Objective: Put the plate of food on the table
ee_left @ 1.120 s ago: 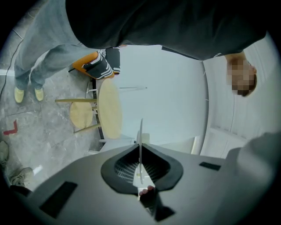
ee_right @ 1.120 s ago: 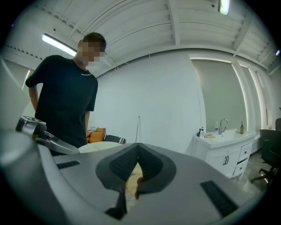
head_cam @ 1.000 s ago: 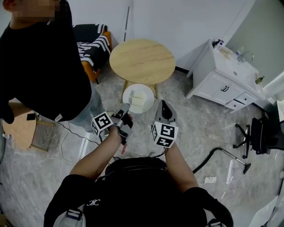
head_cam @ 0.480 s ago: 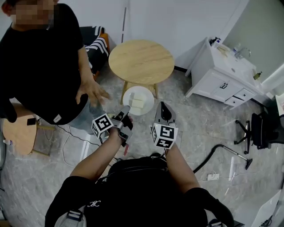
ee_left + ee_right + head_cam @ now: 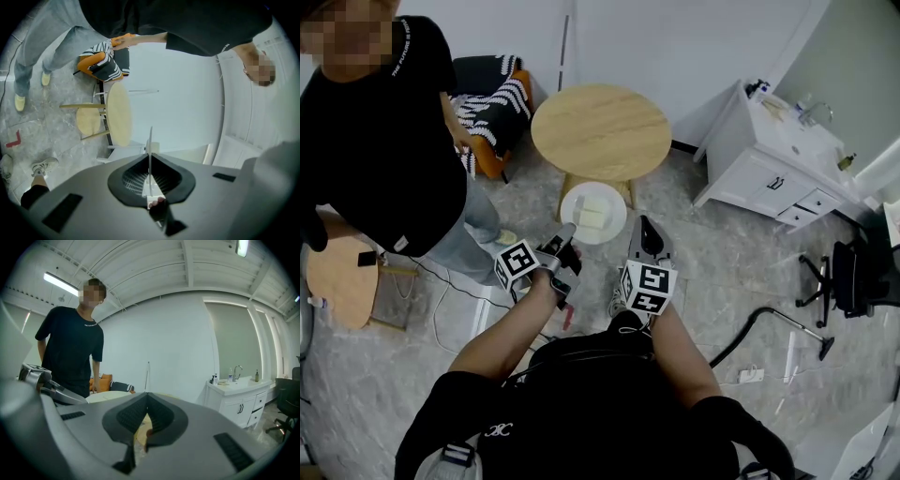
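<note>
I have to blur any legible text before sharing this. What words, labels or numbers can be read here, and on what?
Nothing is clear enough to quote.
Standing person's black T-shirt, white sleeve print: too small to read.
Same shirt, chest print: blurred.
Emblem on the wearer's black top: too small to read.
Marker cubes: square patterns, no words.

Two grippers (image 5: pixel 565 232) (image 5: pixel 645 223), one plate (image 5: pixel 612 199), one large round table (image 5: pixel 600 131), one cabinet (image 5: pixel 759 173), one bystander (image 5: pixel 384 141)
</note>
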Available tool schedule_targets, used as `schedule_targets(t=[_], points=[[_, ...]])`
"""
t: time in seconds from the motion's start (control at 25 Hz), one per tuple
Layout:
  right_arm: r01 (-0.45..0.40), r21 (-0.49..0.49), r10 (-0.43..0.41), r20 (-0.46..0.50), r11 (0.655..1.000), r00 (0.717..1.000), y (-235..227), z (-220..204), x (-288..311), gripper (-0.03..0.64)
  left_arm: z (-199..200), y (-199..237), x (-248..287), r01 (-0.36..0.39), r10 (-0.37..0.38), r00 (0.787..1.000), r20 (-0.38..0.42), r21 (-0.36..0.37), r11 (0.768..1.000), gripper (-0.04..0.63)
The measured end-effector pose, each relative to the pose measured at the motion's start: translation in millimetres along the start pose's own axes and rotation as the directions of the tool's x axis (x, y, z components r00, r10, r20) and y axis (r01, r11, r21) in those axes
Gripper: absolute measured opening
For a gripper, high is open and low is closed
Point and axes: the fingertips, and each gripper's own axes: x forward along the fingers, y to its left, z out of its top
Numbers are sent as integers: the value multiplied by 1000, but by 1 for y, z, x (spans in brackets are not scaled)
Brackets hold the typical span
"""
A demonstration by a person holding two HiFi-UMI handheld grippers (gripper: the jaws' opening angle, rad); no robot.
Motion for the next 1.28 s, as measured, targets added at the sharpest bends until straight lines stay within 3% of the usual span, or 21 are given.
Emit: schedule_targets(t=[0.36, 1.28], points=[[-22, -7, 22, 7, 1000, 1000, -10, -2, 35, 5, 19, 11, 27, -5, 5, 1000, 25, -13, 1000, 20], [-39, 25, 39, -17, 999, 999, -65, 11, 178, 5, 79, 14, 161, -42, 42, 999, -8, -5, 999, 20]])
